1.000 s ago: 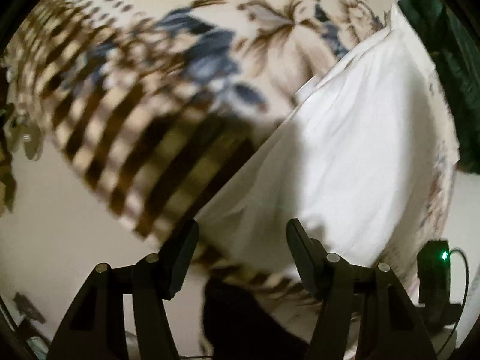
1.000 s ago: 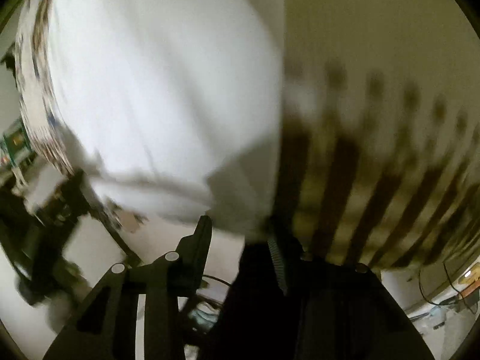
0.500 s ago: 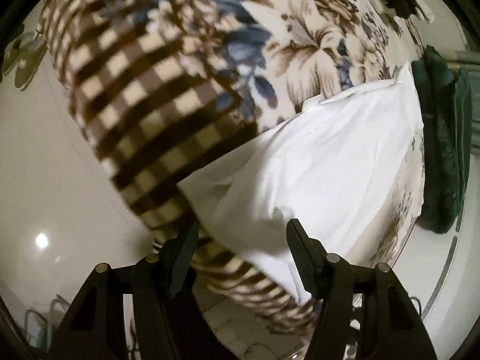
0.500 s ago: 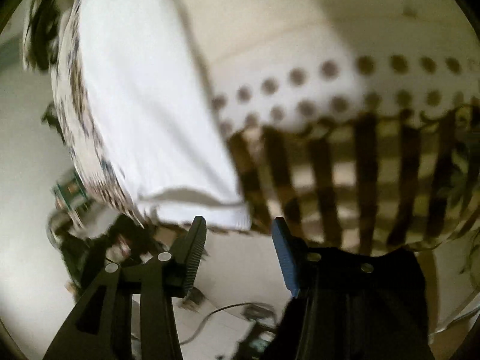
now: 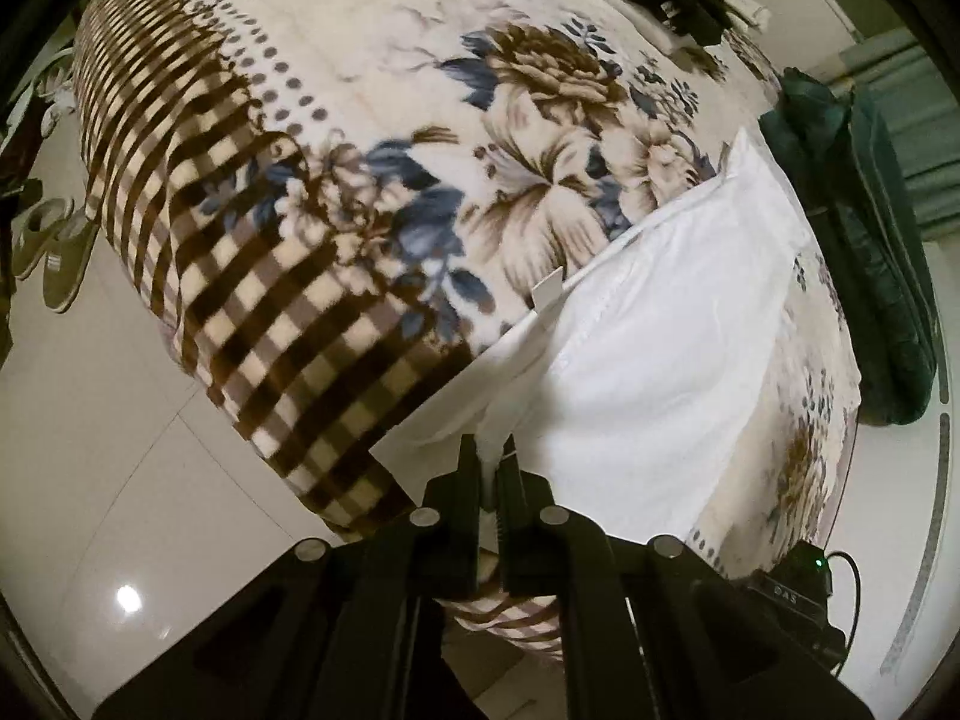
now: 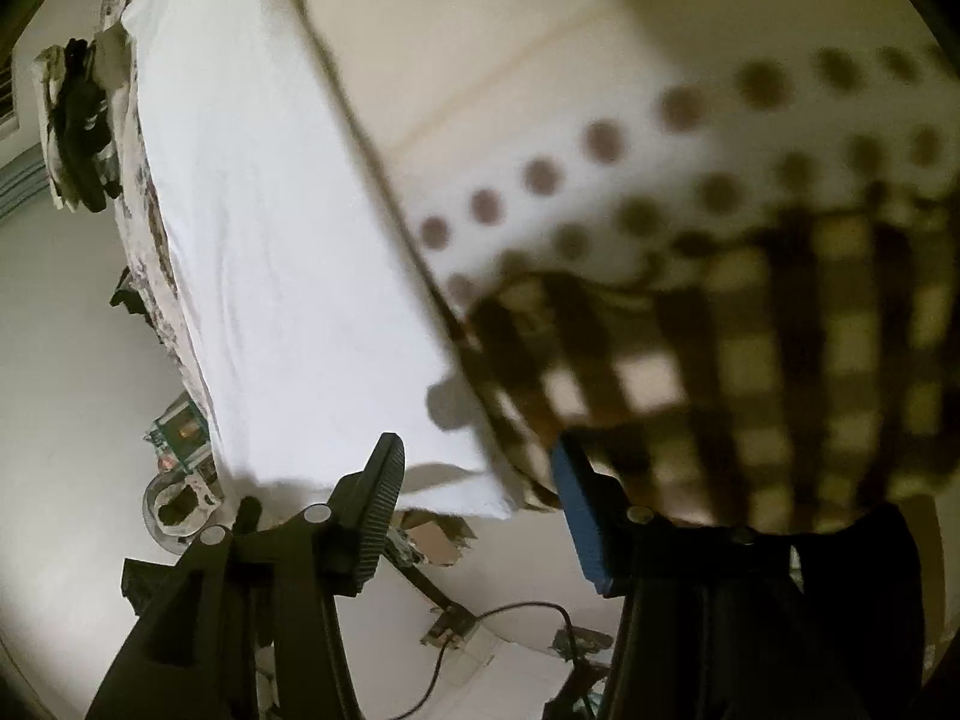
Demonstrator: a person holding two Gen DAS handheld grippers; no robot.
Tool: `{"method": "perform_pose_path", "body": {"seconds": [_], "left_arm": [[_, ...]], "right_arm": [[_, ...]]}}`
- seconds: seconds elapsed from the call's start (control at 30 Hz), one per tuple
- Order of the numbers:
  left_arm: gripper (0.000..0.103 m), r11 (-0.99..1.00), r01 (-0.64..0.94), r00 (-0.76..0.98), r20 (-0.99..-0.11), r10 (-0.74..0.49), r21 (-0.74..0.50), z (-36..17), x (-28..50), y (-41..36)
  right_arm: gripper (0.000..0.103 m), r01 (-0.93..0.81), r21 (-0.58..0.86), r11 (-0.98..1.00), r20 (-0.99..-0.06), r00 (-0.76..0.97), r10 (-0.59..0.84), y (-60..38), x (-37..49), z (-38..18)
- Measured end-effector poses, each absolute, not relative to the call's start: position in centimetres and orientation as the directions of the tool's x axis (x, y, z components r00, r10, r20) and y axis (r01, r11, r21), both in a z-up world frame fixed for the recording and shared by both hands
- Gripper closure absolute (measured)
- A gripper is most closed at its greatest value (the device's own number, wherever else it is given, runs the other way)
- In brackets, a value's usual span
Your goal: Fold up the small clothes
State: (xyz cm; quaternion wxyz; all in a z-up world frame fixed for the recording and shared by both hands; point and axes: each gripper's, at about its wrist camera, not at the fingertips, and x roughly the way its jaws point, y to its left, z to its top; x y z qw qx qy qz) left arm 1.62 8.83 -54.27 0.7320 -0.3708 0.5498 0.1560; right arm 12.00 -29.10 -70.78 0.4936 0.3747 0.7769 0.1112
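Left gripper (image 5: pixel 491 468) went from wide open a second ago to clamped: jaws have just closed on the near edge of the white garment (image 5: pixel 660 324), a pinch of cloth pulled up into a ridge between the pads. Earlier frames had it straddling that edge without touching.

Garment lies flat on the floral-and-check blanket (image 5: pixel 336 192) at the near edge of the bed; a small white tag (image 5: pixel 549 288) sticks up from its hem. Dark green bundle (image 5: pixel 864 252) sits off the bed's far right side.

Left gripper points steeply down at the bed edge, tilted from the earlier view, more blanket now in frame.

Right gripper (image 6: pixel 474 480) has just been opening, jaws about half apart, nothing pinched; the garment's (image 6: pixel 258 210) corner sits just beyond the fingertips. It angles down less steeply than the left, over the bed's edge, floor and a cable (image 6: pixel 480 648) below.
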Motion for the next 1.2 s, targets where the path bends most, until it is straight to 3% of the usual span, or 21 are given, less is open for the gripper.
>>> {"method": "perform_pose_path", "body": {"seconds": [0.03, 0.07, 0.13, 0.33, 0.43, 0.53, 0.6, 0.63, 0.67, 0.77, 0.8, 0.83, 0.87, 0.93, 1.2], "left_arm": [[0.101, 0.677, -0.635, 0.344, -0.921, -0.182, -0.372, -54.4, 1.7, 9.2], [0.101, 0.678, -0.636, 0.342, -0.922, -0.181, -0.369, -54.6, 1.6, 9.3], [0.101, 0.681, -0.635, 0.336, -0.924, -0.180, -0.364, -54.8, 1.8, 9.2], [0.100, 0.686, -0.642, 0.290, -0.937, -0.196, -0.342, -56.9, 0.9, 9.7], [0.096, 0.689, -0.643, 0.264, -0.941, -0.210, -0.334, -57.9, 0.5, 10.0], [0.097, 0.682, -0.667, 0.221, -0.953, -0.205, -0.301, -58.5, 0.0, 10.9], [0.097, 0.669, -0.683, 0.208, -0.956, -0.205, -0.292, -58.6, -0.6, 11.8], [0.095, 0.662, -0.691, 0.210, -0.957, -0.202, -0.291, -58.5, -1.0, 12.3], [0.088, 0.658, -0.692, 0.215, -0.956, -0.201, -0.295, -58.4, -1.2, 12.6], [0.062, 0.667, -0.674, 0.248, -0.947, -0.201, -0.318, -57.8, -0.9, 13.0], [0.060, 0.672, -0.669, 0.255, -0.947, -0.193, -0.317, -57.7, -0.6, 13.0], [0.060, 0.676, -0.665, 0.259, -0.947, -0.190, -0.318, -57.6, -0.2, 12.9], [0.060, 0.680, -0.660, 0.260, -0.946, -0.192, -0.319, -57.6, 0.1, 12.9], [0.060, 0.693, -0.649, 0.257, -0.948, -0.189, -0.315, -57.6, 0.9, 12.6], [0.060, 0.728, -0.617, 0.236, -0.953, -0.192, -0.300, -57.2, 1.8, 11.6]], "right_arm": [[0.052, 0.469, 0.549, 0.692, -0.676, -0.239, 0.697, -28.4, 11.9, -71.1], [0.072, 0.449, 0.539, 0.713, -0.684, -0.260, 0.682, -27.1, 11.5, -71.4], [0.091, 0.387, 0.518, 0.763, -0.706, -0.311, 0.637, -25.7, 10.3, -71.6], [0.092, 0.306, 0.498, 0.812, -0.708, -0.397, 0.584, -25.1, 8.1, -70.9], [0.091, 0.172, 0.433, 0.885, -0.742, -0.489, 0.458, -24.5, 7.4, -70.8], [0.089, 0.175, 0.445, 0.879, -0.738, -0.485, 0.470, -24.2, 7.4, -69.9], [0.068, 0.188, 0.489, 0.852, -0.739, -0.429, 0.519, -25.1, 8.3, -68.1], [0.051, 0.198, 0.509, 0.838, -0.744, -0.388, 0.544, -25.7, 8.9, -67.1], [0.046, 0.209, 0.522, 0.827, -0.747, -0.356, 0.562, -25.8, 9.3, -66.5], [0.046, 0.256, 0.573, 0.778, -0.729, -0.274, 0.627, -27.2, 11.2, -65.8], [0.046, 0.269, 0.576, 0.771, -0.727, -0.262, 0.635, -27.4, 11.6, -66.3], [0.053, 0.289, 0.579, 0.762, -0.722, -0.252, 0.644, -27.2, 11.9, -67.0], [0.078, 0.296, 0.589, 0.752, -0.711, -0.253, 0.656, -26.9, 12.0, -67.9], [0.096, 0.266, 0.565, 0.781, -0.718, -0.308, 0.625, -25.7, 11.2, -69.1], [0.099, 0.254, 0.570, 0.781, -0.684, -0.379, 0.623, -26.4, 8.6, -69.5]]}}
